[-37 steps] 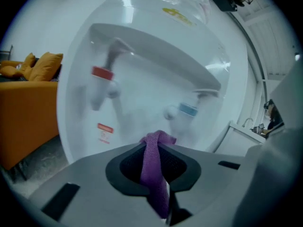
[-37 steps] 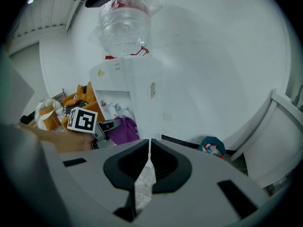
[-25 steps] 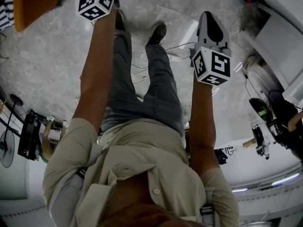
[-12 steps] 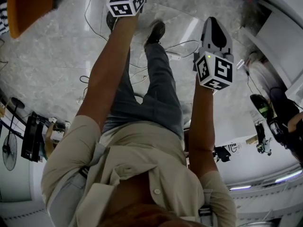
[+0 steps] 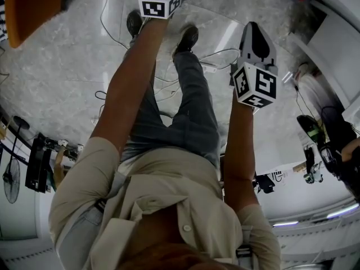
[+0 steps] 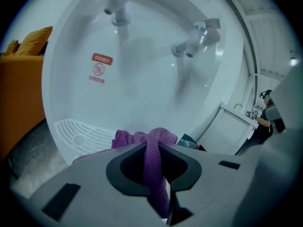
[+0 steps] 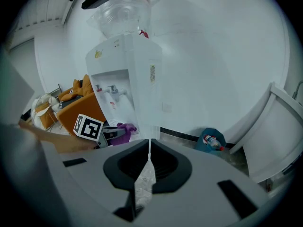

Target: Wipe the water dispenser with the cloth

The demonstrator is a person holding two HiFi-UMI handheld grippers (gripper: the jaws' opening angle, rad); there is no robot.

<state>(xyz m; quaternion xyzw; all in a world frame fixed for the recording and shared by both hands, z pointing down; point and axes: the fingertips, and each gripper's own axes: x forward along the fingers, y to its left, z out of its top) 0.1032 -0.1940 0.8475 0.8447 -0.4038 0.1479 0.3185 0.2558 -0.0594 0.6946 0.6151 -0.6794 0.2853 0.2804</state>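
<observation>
The white water dispenser (image 7: 137, 79) stands against the wall with a clear bottle (image 7: 123, 8) on top. In the left gripper view its tap recess (image 6: 142, 79) fills the frame, showing two taps (image 6: 194, 39) and a ribbed drip tray (image 6: 83, 134). My left gripper (image 6: 152, 143) is shut on a purple cloth (image 6: 156, 174), held close over the drip tray. The right gripper view shows that left gripper (image 7: 113, 132) and the cloth (image 7: 127, 126) at the recess. My right gripper (image 7: 149, 143) is shut on nothing and hangs back from the dispenser. The head view shows only the left gripper's marker cube (image 5: 160, 0).
An orange chair (image 7: 78, 112) stands left of the dispenser. A blue bin (image 7: 211, 141) with a bottle sits on the floor to its right, beside a white cabinet (image 7: 279, 141). Cables (image 5: 112, 32) run over the marble floor near my feet.
My left gripper has moved right and further forward toward the dispenser, cloth still in it. The right gripper has hardly moved.
</observation>
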